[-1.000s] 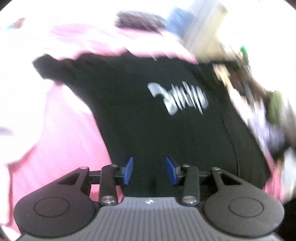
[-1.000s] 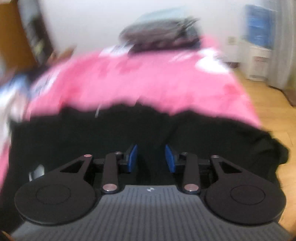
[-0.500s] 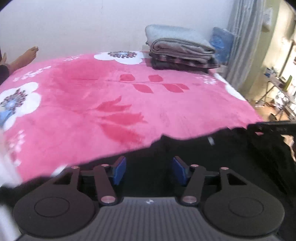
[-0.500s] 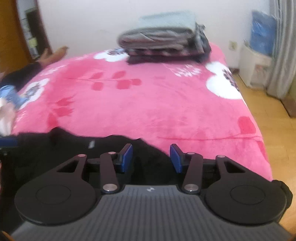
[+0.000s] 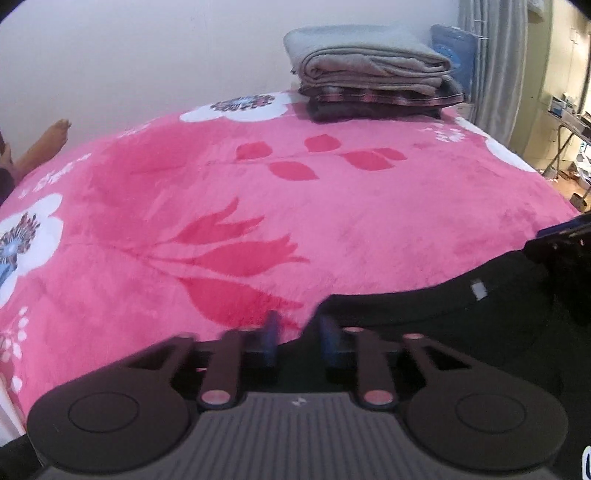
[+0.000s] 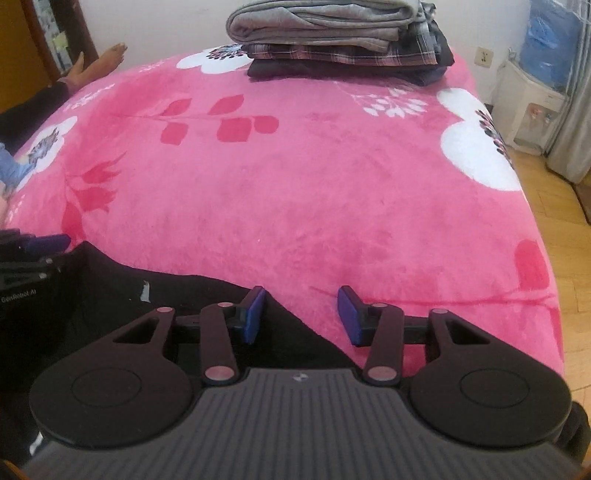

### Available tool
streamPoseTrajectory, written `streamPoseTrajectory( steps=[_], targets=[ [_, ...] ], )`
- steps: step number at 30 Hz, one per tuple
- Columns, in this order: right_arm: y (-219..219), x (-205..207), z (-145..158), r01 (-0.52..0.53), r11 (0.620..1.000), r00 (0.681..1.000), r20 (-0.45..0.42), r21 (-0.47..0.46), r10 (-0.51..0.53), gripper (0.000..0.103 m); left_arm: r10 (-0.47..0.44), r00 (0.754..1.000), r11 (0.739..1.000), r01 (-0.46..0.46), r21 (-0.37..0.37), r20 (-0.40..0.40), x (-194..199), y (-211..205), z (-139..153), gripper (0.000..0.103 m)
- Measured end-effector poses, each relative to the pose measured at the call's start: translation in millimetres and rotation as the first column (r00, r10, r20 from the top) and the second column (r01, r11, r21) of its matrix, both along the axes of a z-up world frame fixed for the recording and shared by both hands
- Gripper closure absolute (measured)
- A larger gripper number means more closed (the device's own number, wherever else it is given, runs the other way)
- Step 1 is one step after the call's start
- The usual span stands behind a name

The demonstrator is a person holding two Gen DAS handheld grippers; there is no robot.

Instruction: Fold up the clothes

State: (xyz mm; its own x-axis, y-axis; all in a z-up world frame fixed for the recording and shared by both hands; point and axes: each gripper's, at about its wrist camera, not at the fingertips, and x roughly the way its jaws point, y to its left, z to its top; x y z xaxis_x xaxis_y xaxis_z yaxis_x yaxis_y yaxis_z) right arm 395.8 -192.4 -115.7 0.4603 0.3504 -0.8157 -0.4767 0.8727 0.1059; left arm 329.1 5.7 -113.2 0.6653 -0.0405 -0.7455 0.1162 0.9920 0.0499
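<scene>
A black garment (image 5: 443, 317) lies on the near edge of the pink flowered blanket (image 5: 295, 206); it also shows in the right wrist view (image 6: 155, 306). My left gripper (image 5: 297, 343) hovers over its far edge with the jaws a little apart and blurred, holding nothing. My right gripper (image 6: 301, 314) is open wide and empty, over the garment's right end where it meets the blanket (image 6: 332, 184). The other gripper shows at the right edge of the left wrist view (image 5: 565, 243) and the left edge of the right wrist view (image 6: 26, 258).
A stack of folded clothes (image 5: 369, 74) sits at the far end of the bed, also in the right wrist view (image 6: 332, 33). A person's bare foot (image 6: 107, 62) rests at the far left. Wooden floor (image 6: 554, 206) and a curtain lie right of the bed.
Both grippers swung from looking down on the spread black garment to low over its far edge, facing along the bed. The right jaws opened wider; the left jaws narrowed.
</scene>
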Motion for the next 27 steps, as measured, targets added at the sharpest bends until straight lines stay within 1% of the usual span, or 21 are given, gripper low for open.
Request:
streamPoseTrajectory(
  steps=[1, 2, 3, 4, 6, 9, 12, 14, 16, 18, 21, 25, 27],
  targets=[
    [0, -1, 1, -0.009, 1.000, 1.000, 0.000, 0.001, 0.009, 0.082, -0.004, 1.000, 1.000, 0.004, -0.002, 0.007, -2, -1, 2, 0.095],
    [-1, -2, 2, -0.020, 1.000, 1.000, -0.001, 0.005, 0.020, 0.096, -0.005, 1.000, 1.000, 0.005, -0.001, 0.018, -3, -2, 5, 0.096],
    [-2, -3, 4, -0.032, 0.999, 0.999, 0.001, 0.008, 0.032, 0.102, -0.004, 1.000, 1.000, 0.004, -0.002, 0.028, -5, -2, 9, 0.096],
    [-2, -6, 6, -0.044, 0.999, 0.999, 0.017, 0.003, 0.044, 0.102, -0.003, 0.999, 1.000, 0.004, -0.016, 0.037, -6, -1, 13, 0.096],
    [-1, -13, 11, -0.061, 0.998, 0.996, 0.064, -0.015, 0.062, 0.102, -0.003, 0.999, 0.997, 0.006, -0.074, 0.043, -8, 5, 20, 0.096],
    [-7, -15, 16, -0.042, 0.999, 0.995, 0.095, 0.004, 0.041, 0.102, -0.012, 0.999, 0.991, 0.017, -0.133, 0.033, -7, 15, 23, 0.096],
    [-11, -15, 18, -0.016, 1.000, 0.993, 0.117, 0.025, 0.013, 0.102, -0.004, 0.999, 0.995, 0.008, -0.100, 0.041, -7, 16, 18, 0.096],
    [-12, -16, 17, 0.003, 1.000, 0.990, 0.143, 0.028, -0.007, 0.102, 0.007, 0.996, 0.997, -0.001, -0.076, 0.084, -7, 13, 20, 0.096],
    [-10, -17, 15, 0.018, 1.000, 0.985, 0.171, 0.020, -0.021, 0.102, 0.021, 0.993, 0.997, -0.013, -0.071, 0.118, -6, 11, 23, 0.096],
    [-7, -17, 13, 0.031, 0.999, 0.979, 0.201, 0.006, -0.032, 0.102, 0.022, 0.990, 0.999, -0.018, -0.034, 0.138, -4, 5, 23, 0.096],
    [-2, -18, 8, 0.052, 0.999, 0.969, 0.241, -0.014, -0.047, 0.102, -0.005, 0.986, 0.999, -0.002, 0.045, 0.168, -4, -6, 16, 0.096],
    [1, -15, -5, 0.078, 0.997, 0.963, 0.261, -0.029, -0.068, 0.102, -0.056, 0.979, 0.989, 0.026, 0.149, 0.197, -8, -18, 4, 0.096],
    [2, -13, -11, 0.091, 0.995, 0.961, 0.264, -0.032, -0.079, 0.102, -0.061, 0.979, 0.985, 0.028, 0.171, 0.193, -8, -19, -3, 0.096]
  ],
)
